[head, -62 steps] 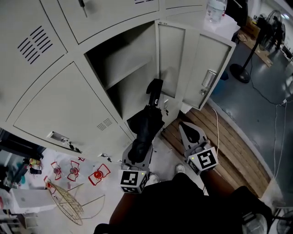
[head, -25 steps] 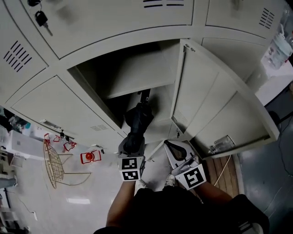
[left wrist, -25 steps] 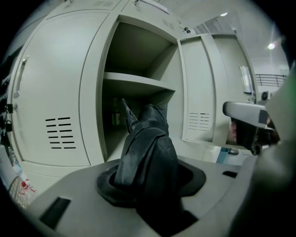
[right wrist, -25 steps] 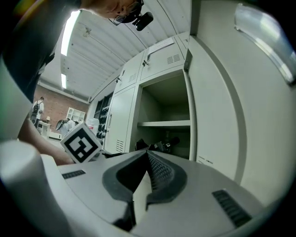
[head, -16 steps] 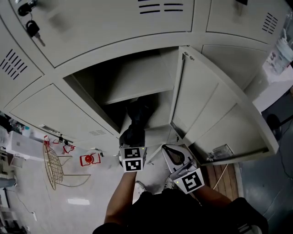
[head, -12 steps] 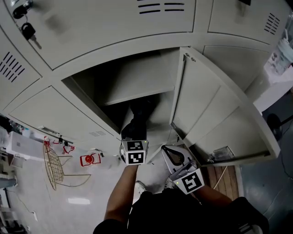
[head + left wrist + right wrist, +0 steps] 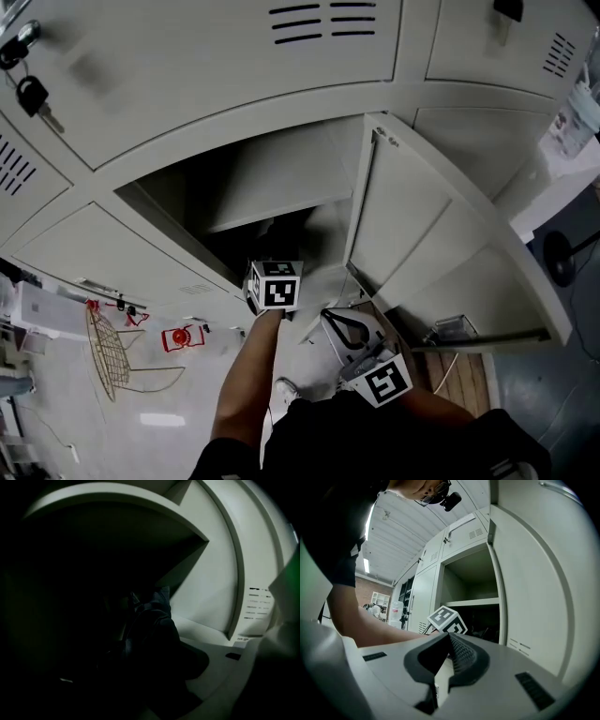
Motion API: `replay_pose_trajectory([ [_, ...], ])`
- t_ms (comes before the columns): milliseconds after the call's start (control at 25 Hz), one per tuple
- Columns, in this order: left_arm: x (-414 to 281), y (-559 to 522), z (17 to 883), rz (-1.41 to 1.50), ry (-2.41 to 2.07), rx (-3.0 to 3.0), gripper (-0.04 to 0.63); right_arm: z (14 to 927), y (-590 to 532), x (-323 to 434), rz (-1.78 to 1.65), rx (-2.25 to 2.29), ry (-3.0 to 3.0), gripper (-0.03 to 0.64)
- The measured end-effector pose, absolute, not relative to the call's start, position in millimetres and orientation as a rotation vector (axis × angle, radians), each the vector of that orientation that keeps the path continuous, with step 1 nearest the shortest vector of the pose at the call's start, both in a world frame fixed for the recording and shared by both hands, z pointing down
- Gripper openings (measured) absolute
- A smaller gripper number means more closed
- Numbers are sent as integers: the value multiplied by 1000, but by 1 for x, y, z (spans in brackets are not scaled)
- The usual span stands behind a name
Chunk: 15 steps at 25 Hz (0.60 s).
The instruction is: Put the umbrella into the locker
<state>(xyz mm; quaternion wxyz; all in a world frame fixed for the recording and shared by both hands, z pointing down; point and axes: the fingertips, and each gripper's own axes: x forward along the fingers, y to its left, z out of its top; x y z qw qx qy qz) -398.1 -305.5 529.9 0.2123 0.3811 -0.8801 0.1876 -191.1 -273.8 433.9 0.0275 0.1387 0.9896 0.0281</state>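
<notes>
The black folded umbrella (image 7: 151, 634) lies lengthwise inside the open lower part of the locker (image 7: 281, 183), under its shelf. My left gripper (image 7: 273, 266) reaches into that opening and is shut on the umbrella; in the head view only its marker cube (image 7: 277, 284) and the forearm show. The left gripper view is very dark, and the umbrella runs away from the jaws toward the locker's back. My right gripper (image 7: 449, 638) is shut with nothing in it, outside the locker and below the open door (image 7: 431, 234); it also shows in the head view as the right gripper (image 7: 330, 319).
The door swings out to the right, close beside the right gripper. Keys (image 7: 33, 94) hang from the upper left locker door. A wire frame (image 7: 108, 352) and red items (image 7: 178, 337) lie on the floor at left. Wooden boards (image 7: 464, 375) lie at right.
My left gripper has moved forward into the locker opening, carrying the umbrella deeper under the shelf. The right gripper has stayed in place.
</notes>
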Motion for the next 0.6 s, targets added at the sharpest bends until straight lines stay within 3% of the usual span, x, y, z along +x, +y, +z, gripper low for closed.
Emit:
replay_pose_trajectory([
  [320, -421, -321, 534, 532, -2420, 1032, 206, 434, -284, -194, 101, 380, 3069, -2],
  [600, -424, -326, 542, 553, -2367, 1001, 257, 430, -282, -193, 97, 354, 3065, -2],
])
